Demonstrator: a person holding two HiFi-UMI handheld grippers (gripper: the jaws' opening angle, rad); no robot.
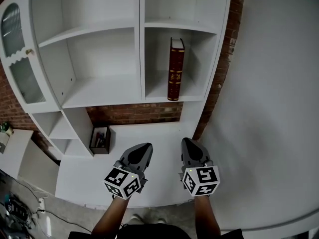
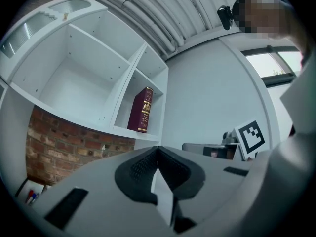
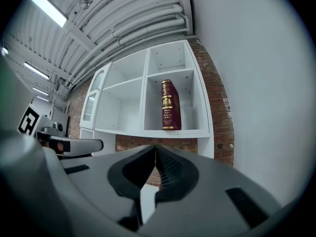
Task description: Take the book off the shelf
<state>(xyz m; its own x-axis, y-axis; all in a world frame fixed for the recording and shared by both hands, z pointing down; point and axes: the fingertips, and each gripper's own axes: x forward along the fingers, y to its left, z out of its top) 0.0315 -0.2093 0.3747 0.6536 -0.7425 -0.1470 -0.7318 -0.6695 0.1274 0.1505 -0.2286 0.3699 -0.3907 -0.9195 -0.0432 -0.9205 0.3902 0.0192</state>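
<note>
The left tool [image 1: 145,146] and the right tool [image 1: 187,141] are held pressed together, empty, well below the book [image 1: 175,69]. The book is stood upright in the right compartment of the shelf [image 1: 99,91]. It is judged stiff and fairly heavy, best pinched across its spine.

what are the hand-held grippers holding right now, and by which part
Nothing is held. The left hand-held gripper and the right hand-held gripper are both shut and empty; the book stands upright on the shelf.
</note>
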